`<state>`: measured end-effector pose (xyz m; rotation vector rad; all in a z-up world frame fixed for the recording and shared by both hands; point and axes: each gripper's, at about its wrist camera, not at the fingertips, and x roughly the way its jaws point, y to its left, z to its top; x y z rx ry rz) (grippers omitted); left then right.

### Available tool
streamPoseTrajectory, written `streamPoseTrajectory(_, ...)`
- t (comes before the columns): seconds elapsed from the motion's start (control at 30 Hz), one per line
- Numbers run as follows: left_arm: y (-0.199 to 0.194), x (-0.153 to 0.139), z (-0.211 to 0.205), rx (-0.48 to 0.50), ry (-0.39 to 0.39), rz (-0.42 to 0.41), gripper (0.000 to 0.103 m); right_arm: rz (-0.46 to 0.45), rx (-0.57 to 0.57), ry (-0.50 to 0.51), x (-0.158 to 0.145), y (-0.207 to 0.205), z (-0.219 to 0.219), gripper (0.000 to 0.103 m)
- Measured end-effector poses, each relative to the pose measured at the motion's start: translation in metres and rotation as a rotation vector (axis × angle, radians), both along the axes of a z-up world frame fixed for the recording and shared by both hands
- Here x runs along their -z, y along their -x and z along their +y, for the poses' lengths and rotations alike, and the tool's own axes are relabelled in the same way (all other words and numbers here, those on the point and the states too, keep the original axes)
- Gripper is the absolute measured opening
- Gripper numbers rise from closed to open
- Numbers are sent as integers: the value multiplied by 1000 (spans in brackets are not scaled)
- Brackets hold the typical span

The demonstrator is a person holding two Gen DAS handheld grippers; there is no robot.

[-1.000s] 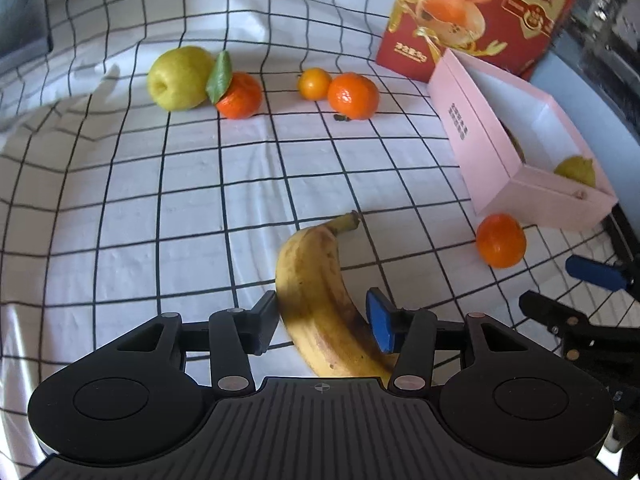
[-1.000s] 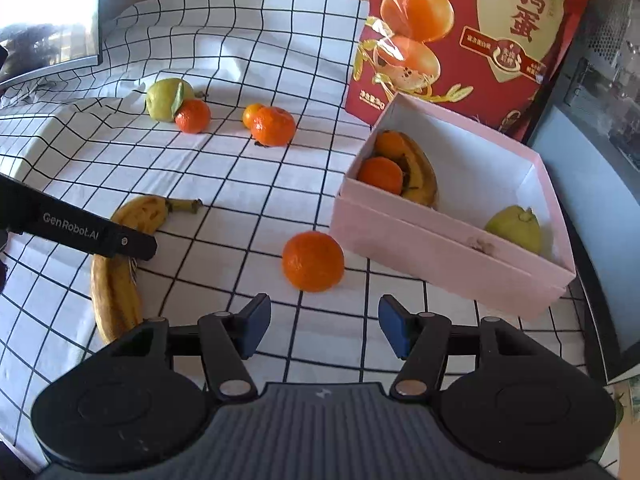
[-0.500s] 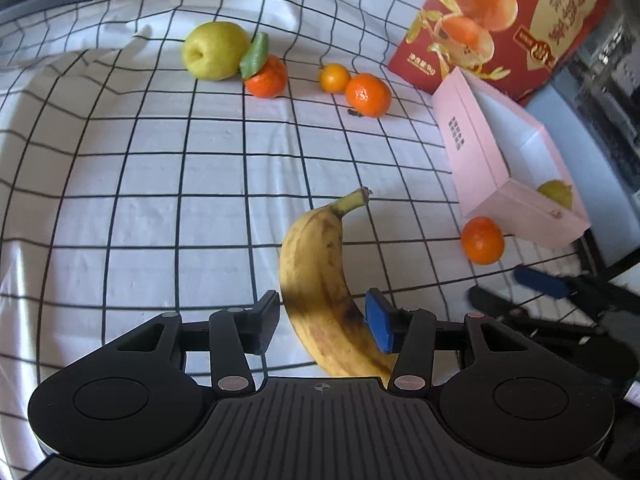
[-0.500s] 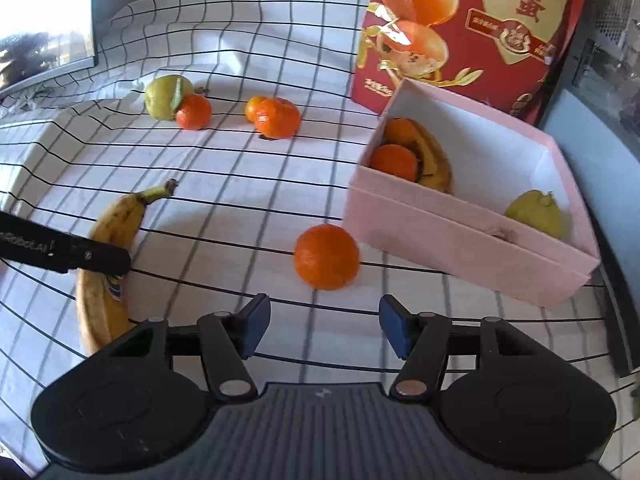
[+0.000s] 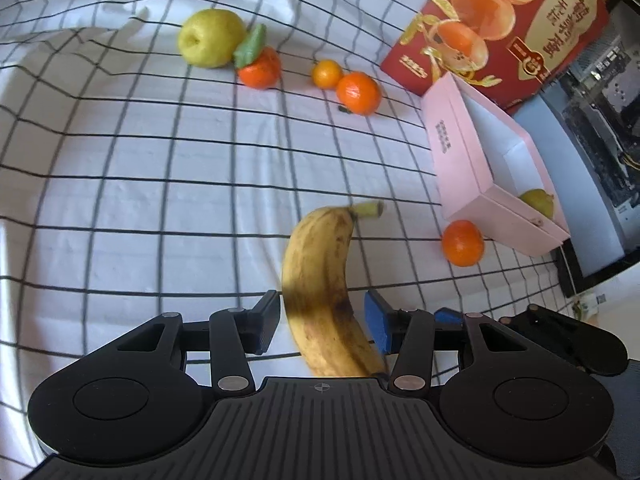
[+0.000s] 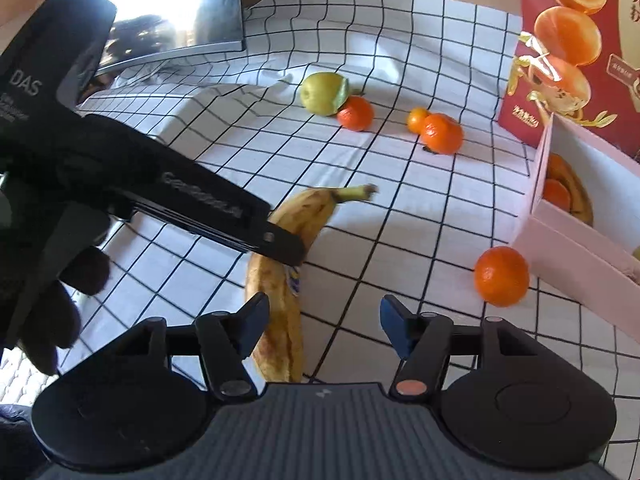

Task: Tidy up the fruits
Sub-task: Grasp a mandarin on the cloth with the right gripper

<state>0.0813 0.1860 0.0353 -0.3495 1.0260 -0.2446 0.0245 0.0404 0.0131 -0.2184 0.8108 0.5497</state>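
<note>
A spotted yellow banana (image 5: 320, 288) lies on the checked cloth between the jaws of my left gripper (image 5: 320, 320), which is open around it; a gap shows on both sides. The banana also shows in the right wrist view (image 6: 288, 248), with the left gripper's finger (image 6: 224, 216) across it. My right gripper (image 6: 320, 320) is open and empty, just right of the banana's lower end. A pink box (image 5: 472, 168) at the right holds a pear (image 5: 538, 202), a banana and tangerines (image 6: 556, 194). A loose tangerine (image 5: 462, 242) lies beside the box.
At the back lie a green-yellow apple (image 5: 210, 42), a tangerine with a leaf (image 5: 260, 66), a small tangerine (image 5: 326, 74) and a bigger one (image 5: 358, 94). A red printed carton (image 5: 512, 32) stands behind the box. A monitor (image 6: 172, 12) stands at the far left.
The left gripper has lifted and tilted with the banana still between its open jaws. The right gripper has swung left, toward the banana and away from the box.
</note>
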Motion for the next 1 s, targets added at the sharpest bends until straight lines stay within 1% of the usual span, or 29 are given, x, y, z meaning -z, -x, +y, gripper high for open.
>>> streamPoseTrajectory(0.03, -1, 0, -3, 11, 1, -5, 51, 7, -3, 0, 0, 0, 0, 62)
streamPoseTrajectory(0.13, -7, -3, -17, 37, -54, -21, 51, 21, -19, 5, 3, 2, 0, 62)
streamPoseTrajectory(0.23, -11, -3, -25, 62, -69, -31, 51, 0, -16, 21, 1, 6, -4, 62)
streamPoseTrajectory(0.27, -11, -3, -28, 71, -87, -33, 51, -13, -6, 29, 0, 6, -6, 62)
streamPoseTrajectory(0.33, -11, -2, -32, 88, -123, -37, 51, -44, 40, 48, -3, 4, -15, 62)
streamPoseTrajectory(0.43, -8, 1, -38, 103, -157, -19, 50, -86, 168, 82, -5, -9, -33, 63)
streamPoseTrajectory(0.53, -1, 4, -44, 111, -185, -5, 50, -102, 293, 97, -2, -31, -52, 64)
streamPoseTrajectory(0.57, 1, 5, -44, 109, -191, -10, 50, -103, 318, 96, -1, -38, -56, 64)
streamPoseTrajectory(0.63, 3, 5, -45, 100, -193, -12, 50, -101, 337, 89, 2, -49, -62, 63)
streamPoseTrajectory(0.83, 6, 4, -43, 80, -177, -12, 50, -84, 326, 95, 12, -67, -60, 63)
streamPoseTrajectory(0.9, 6, 4, -43, 75, -176, -11, 50, -90, 318, 102, 12, -68, -58, 57)
streamPoseTrajectory(0.97, 5, 4, -44, 75, -180, -10, 50, -84, 298, 101, 11, -70, -56, 41)
streamPoseTrajectory(1.0, 5, 4, -45, 75, -182, -10, 50, -81, 290, 103, 10, -69, -56, 41)
